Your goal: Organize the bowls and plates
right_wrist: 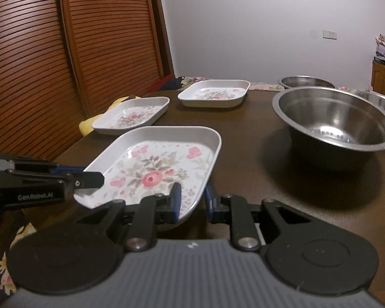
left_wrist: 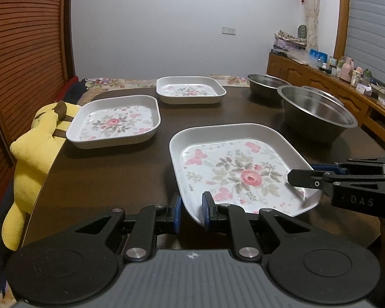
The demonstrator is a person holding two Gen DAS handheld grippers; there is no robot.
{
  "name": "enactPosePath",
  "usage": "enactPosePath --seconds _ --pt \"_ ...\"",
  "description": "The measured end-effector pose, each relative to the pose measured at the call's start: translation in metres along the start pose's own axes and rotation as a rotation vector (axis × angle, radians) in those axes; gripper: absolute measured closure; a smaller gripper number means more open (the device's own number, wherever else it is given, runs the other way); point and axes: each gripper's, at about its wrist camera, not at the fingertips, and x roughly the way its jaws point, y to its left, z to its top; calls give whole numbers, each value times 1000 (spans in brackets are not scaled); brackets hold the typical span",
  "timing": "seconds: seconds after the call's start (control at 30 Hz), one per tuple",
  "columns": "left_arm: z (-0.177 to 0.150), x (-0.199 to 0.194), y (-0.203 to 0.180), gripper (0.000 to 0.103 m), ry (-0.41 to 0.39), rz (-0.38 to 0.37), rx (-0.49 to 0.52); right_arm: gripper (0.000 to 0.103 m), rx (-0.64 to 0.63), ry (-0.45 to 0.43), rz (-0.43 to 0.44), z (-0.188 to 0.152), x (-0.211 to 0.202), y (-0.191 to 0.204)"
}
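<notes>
A square plate [left_wrist: 233, 169] with rounded corners, a smooth white rim and a printed pattern of roses and butterflies is held tilted above the near part of a dark brown wooden table [left_wrist: 110, 174]. Its near-left corner is pinched between the blue pads of the left gripper [left_wrist: 191, 211], and its right edge is gripped by the right gripper [right_wrist: 192, 199], whose jaws are closed on the rim, one pad inside the plate and one outside. Two more plates of the same shape and pattern are seen resting flat on the table: one at the left edge [left_wrist: 114, 122] and one farther back near the centre [left_wrist: 191, 89]. On the right, a large round bowl of shiny steel [right_wrist: 333, 125] is placed near the held plate, with two further steel bowls [left_wrist: 268, 84] behind it, one of them mostly hidden. A soft yellow plush toy [left_wrist: 36, 154] with brown stripes is seen beside the left edge of the table, in front of slatted wooden doors [right_wrist: 51, 51].
</notes>
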Motion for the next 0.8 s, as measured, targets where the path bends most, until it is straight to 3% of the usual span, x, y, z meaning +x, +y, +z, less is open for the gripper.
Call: enactPosePath --seconds 0.8 --pt "-6 8 2 85 15 12 -9 80 18 -3 17 -16 0 2"
